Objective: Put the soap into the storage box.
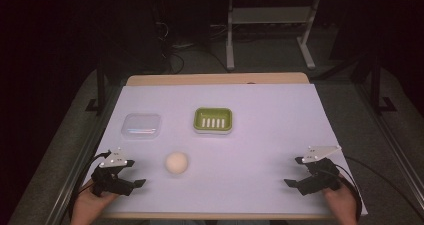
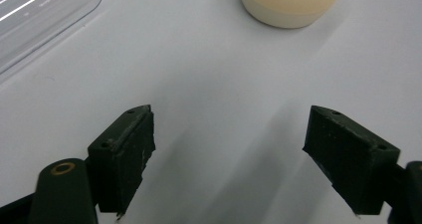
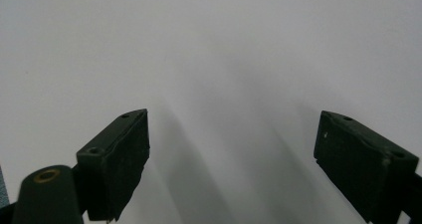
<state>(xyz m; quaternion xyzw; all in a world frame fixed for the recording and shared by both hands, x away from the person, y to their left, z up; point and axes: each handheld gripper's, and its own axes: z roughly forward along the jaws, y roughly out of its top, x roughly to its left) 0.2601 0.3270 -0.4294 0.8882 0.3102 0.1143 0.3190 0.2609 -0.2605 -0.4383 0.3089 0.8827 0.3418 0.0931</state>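
Jaws on both grippers stand wide apart and hold nothing. From where I stand, the left gripper (image 1: 131, 173) rests near the cream soap bar (image 1: 177, 163), which lies on the white table sheet (image 1: 260, 135) in front of the green soap dish (image 1: 213, 120). Being rounded and likely slick, the soap could squirt free if pinched off-centre, or skid toward the clear lid (image 1: 142, 125). The right gripper (image 1: 294, 172) sits well apart.
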